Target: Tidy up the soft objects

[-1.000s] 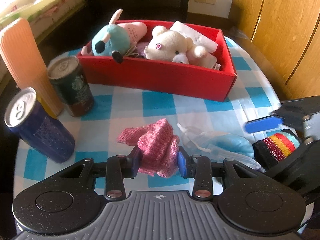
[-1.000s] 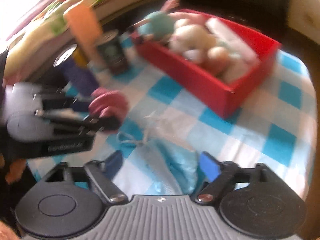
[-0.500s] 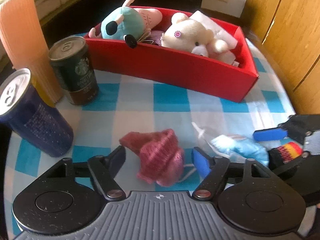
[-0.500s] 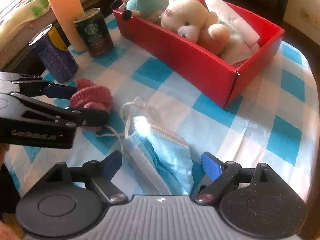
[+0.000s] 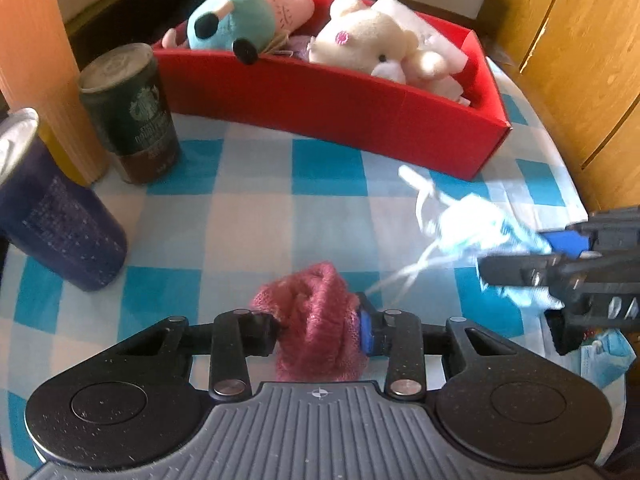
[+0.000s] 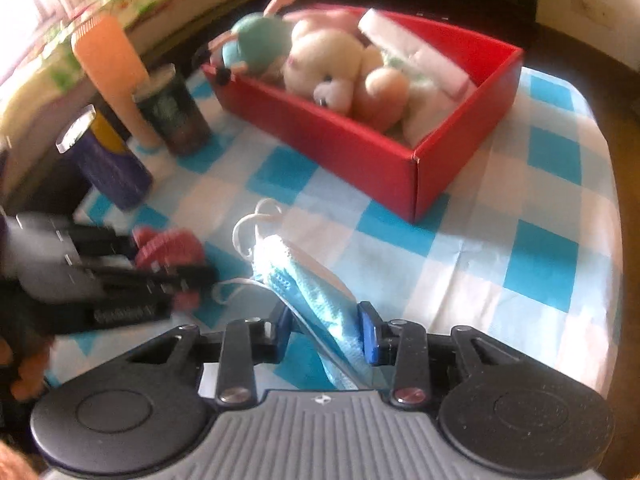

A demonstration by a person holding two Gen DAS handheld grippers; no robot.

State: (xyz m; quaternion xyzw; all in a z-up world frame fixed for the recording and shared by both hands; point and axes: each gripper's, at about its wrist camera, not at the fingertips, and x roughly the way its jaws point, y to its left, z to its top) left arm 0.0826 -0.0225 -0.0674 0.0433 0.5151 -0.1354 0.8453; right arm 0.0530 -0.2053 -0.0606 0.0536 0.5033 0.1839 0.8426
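My left gripper (image 5: 316,330) is shut on a pink knitted sock (image 5: 312,320) near the front of the checked table. My right gripper (image 6: 326,336) is shut on a light blue face mask (image 6: 320,292), its ear loops trailing toward the table. The mask (image 5: 476,232) also shows in the left wrist view, lifted at the right. A red box (image 5: 328,96) at the back holds a teal plush toy (image 5: 230,20), a cream teddy bear (image 5: 368,40) and a white cloth. The box (image 6: 360,148) also shows in the right wrist view.
Two drink cans (image 5: 132,112) (image 5: 52,208) and an orange ribbed tube (image 5: 36,60) stand at the left. A dark striped sock (image 5: 568,336) and a blue packet (image 5: 604,360) lie at the right edge. Wooden cabinet doors (image 5: 580,60) rise at the right.
Both grippers were open half a second ago and have closed, the left on the pink sock, the right on the mask. The mask has lifted off the cloth.
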